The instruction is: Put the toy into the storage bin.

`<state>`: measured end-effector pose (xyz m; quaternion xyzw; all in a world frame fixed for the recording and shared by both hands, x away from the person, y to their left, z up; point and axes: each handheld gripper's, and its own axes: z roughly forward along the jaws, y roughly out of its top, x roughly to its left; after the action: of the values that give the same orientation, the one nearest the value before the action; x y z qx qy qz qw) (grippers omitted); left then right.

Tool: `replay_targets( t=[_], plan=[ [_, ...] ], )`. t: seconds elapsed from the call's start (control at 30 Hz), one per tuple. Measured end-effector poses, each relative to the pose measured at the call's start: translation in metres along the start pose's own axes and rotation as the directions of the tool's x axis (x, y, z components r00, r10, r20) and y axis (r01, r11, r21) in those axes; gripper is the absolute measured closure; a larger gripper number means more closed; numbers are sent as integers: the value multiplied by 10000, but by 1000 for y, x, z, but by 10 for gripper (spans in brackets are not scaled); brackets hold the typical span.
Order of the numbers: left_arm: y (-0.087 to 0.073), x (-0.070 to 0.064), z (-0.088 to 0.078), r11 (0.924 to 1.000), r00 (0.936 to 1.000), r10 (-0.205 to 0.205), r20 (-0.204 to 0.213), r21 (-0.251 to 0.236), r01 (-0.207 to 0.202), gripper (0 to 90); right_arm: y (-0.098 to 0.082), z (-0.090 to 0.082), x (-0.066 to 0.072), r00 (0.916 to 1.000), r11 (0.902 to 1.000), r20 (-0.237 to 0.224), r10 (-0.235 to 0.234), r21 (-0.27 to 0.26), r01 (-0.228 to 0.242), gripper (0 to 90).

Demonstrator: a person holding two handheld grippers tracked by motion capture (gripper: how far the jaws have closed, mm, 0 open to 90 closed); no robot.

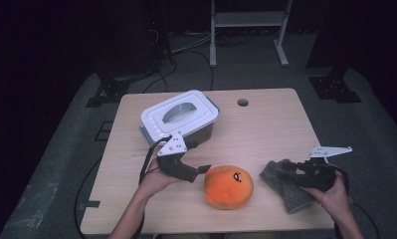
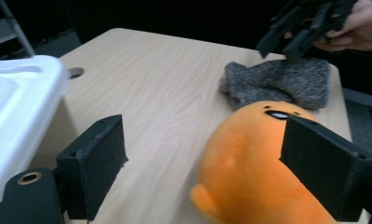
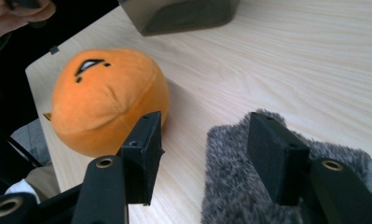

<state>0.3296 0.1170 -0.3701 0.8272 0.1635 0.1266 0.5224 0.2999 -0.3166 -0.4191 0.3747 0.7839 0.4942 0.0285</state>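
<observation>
Dark floor surrounds the wooden table [image 1: 265,124]. Landmark: the orange plush [image 1: 229,186] near its front edge. Behind and left of it stands the white-lidded box [image 1: 180,117]; right of it lies the grey cloth [image 1: 287,189]. The left tool [image 1: 198,171] hangs released just left of the plush and could nudge it. The right tool [image 3: 200,154], jaws parted, seems poised over the cloth, probably apart from it.

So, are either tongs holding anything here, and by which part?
Nothing is held. The left tongs stand open beside the orange plush; the right tongs are open over the grey cloth.
</observation>
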Motion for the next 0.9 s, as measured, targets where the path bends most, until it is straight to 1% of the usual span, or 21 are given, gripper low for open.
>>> replay_targets(
  t=[0.03,0.13,0.23,0.27,0.3,0.37,0.43,0.47,0.53,0.57,0.67,0.7,0.8,0.9],
  plan=[
    [1,3,-2,10000,10000,13,-58,53,-13,132,1,0,1,10000,10000,-40,-41,-26,41,438],
    [5,12,-8,10000,9997,3,-258,-1,-3,131,2,1,4,9997,9999,-199,-121,-32,120,426],
    [10,21,-14,10000,9991,62,-430,66,-59,131,2,3,4,9996,9998,-255,-157,77,159,417],
    [10,21,-14,10000,9991,62,-430,66,-59,131,1,5,5,9995,9998,-258,-181,119,184,415],
    [13,28,-18,9999,9984,116,-553,-30,-118,131,1,6,5,9995,9997,-272,-188,174,193,414],
    [16,33,-22,9997,9973,171,-708,-156,-183,131,0,8,5,9994,9995,-284,-179,251,186,414],
    [18,40,-26,9996,9969,59,-786,-283,-81,131,0,9,6,9994,9991,-272,-224,346,233,413],
    [19,43,-27,9994,9959,19,-907,-343,-50,131,1,10,7,9994,9990,-275,-224,381,234,412],
    [20,46,-28,9994,9958,45,-918,-327,-76,131,1,11,7,9992,9987,-314,-260,424,274,410],
    [22,52,-29,9994,9947,14,-1031,-351,-50,132,1,12,7,9991,9986,-330,-263,447,277,410],
    [24,60,-32,9991,9938,-70,-1113,-418,24,132,0,13,8,9990,9982,-336,-296,515,313,409],
    [24,63,-32,9990,9934,-173,-1137,-439,124,132,0,14,8,9990,9981,-332,-294,527,312,409],
    [26,74,-33,9989,9917,-285,-1255,-406,236,131,0,15,8,9988,9977,-356,-329,576,349,407],
    [27,83,-33,9997,9903,-164,-1376,-205,137,132,0,16,8,9986,9975,-402,-350,601,373,407]
  ],
)
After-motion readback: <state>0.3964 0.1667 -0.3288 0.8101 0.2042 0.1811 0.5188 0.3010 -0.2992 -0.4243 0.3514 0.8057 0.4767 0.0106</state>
